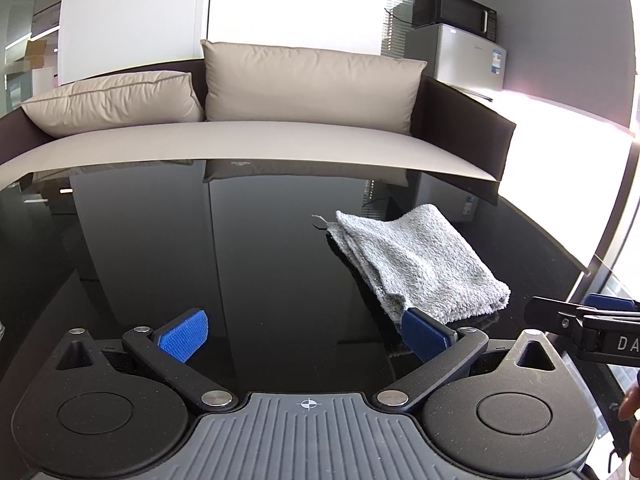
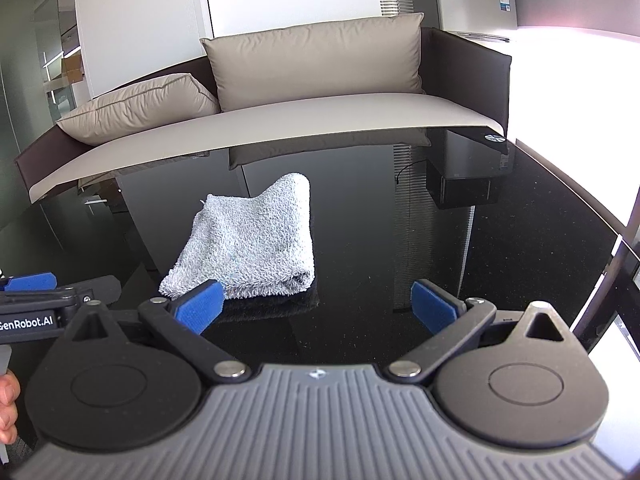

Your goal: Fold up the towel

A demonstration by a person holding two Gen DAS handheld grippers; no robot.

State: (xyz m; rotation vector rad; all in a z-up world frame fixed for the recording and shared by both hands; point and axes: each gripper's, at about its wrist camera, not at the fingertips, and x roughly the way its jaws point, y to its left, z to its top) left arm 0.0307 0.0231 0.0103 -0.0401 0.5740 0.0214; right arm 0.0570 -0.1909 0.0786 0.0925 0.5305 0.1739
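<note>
While you look through the left wrist camera, your left gripper has its jaws spread wide, the two blue ribbed pads well apart with nothing between them. You can see the folded pale grey terry towel lying in a small layered bundle on the glossy black tabletop, ahead and to the right of the gripper; its near corner sits just beside the right-hand pad, though you cannot tell whether they touch. At the right edge, part of your right gripper comes into view side-on, with a fingertip of your right hand below it. Beyond the table stands a dark-framed sofa with beige leather cushions, and to the right a black microwave oven rests on a silver mini fridge. Turning to the right wrist camera, your right gripper is likewise opened wide and holds nothing. The towel lies ahead and to the left, its near folded edge just behind the left-hand blue pad; contact is not clear. The far end of the bundle bulges upward. Your left gripper pokes in from the left edge, lettered "GenRobot.AI", with your left hand beneath it. The sofa and cushions stand behind the tabletop.
</note>
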